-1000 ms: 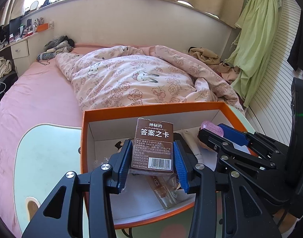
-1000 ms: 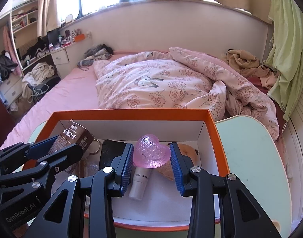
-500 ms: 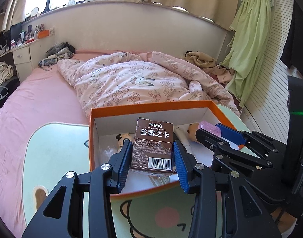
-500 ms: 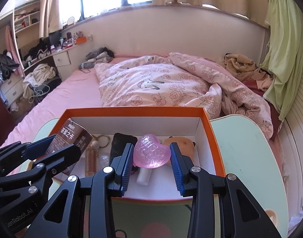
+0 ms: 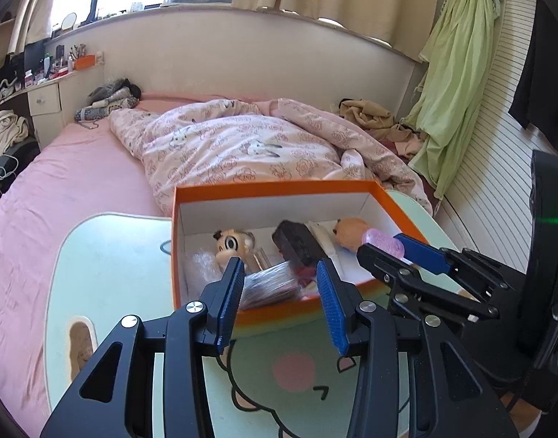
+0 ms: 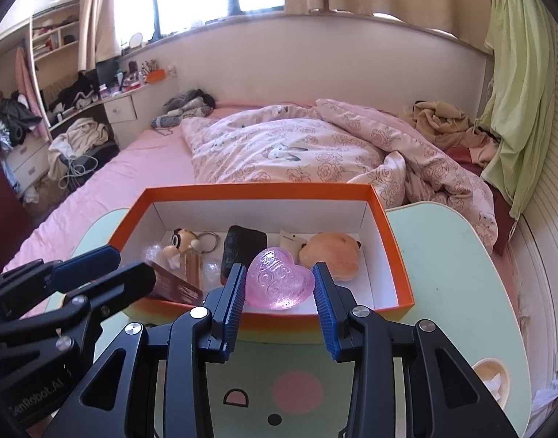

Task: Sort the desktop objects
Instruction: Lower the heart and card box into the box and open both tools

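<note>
An orange box [image 5: 220, 191] [image 6: 396, 252] with a white inside stands on the pale green table. My left gripper [image 5: 281, 301] is open in front of its near wall; the brown card box [image 5: 270, 283] [image 6: 176, 286], blurred, lies tilted inside the near edge, just beyond my fingers. My right gripper [image 6: 277, 292] is shut on a pink translucent heart [image 6: 281, 283] and holds it over the box's near edge; it also shows in the left wrist view [image 5: 385, 244]. Inside lie a cartoon figure keychain [image 6: 180, 242], a black pouch [image 6: 242, 246] and an orange plush [image 6: 332, 255].
The table [image 6: 443, 255] has a cartoon face printed at the near side and a small round cup [image 6: 492, 379] at the right edge. A bed with a pink floral duvet [image 6: 297, 153] lies right behind the table. A green curtain [image 6: 516, 91] hangs at the right.
My left gripper has opened and let go of the brown card box, which has dropped into the orange box. Both grippers have pulled back toward the near side. The right still holds the heart.
</note>
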{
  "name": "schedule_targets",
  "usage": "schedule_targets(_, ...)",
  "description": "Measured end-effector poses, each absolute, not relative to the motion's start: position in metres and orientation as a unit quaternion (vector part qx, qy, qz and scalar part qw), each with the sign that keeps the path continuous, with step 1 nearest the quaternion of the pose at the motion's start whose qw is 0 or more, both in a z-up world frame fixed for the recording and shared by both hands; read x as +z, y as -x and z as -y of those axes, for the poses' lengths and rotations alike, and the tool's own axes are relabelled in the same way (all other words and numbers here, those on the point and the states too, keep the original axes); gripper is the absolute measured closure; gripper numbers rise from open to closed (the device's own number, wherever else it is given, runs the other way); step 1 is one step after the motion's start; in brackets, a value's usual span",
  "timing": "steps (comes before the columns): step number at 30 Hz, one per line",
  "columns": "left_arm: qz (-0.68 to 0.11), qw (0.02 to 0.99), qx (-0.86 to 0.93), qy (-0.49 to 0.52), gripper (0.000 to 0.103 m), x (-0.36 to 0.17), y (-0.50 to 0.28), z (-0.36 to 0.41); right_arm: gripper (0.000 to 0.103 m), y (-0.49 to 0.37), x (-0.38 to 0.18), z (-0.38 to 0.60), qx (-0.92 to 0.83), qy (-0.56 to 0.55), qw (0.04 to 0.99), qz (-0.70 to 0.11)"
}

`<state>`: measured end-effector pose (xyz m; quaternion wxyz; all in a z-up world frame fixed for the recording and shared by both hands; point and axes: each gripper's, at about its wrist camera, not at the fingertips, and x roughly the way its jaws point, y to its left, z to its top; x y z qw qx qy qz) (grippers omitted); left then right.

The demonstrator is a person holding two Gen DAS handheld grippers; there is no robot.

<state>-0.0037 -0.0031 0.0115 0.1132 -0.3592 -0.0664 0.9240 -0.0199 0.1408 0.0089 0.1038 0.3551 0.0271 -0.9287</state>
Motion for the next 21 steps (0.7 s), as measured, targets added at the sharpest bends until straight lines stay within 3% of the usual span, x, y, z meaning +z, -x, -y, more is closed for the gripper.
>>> schedule_targets(7,0.055,0.113,0.923,0.363,0.077,0.011,0.025,0.002,0.067,0.036,0.006,-0.141,-0.928,-0.357,0.103,-0.028)
schedule_targets(15,0.064,0.108,0.915,0.384,0.076,-0.002,0.055,0.002,0.067,0.062,-0.003,-0.142,-0.925,-0.367,0.1,-0.03)
schedule_targets(20,0.074,0.095,0.918,0.378,0.048,-0.004,0.056,0.005,0.063,0.072,-0.006,-0.143,-0.926,-0.364,0.098,-0.026)
schedule_targets(21,0.075,0.089,0.92,0.374,0.048,-0.003,0.055,0.006,0.051,0.073,-0.005,-0.143,-0.927,-0.361,0.094,-0.027)
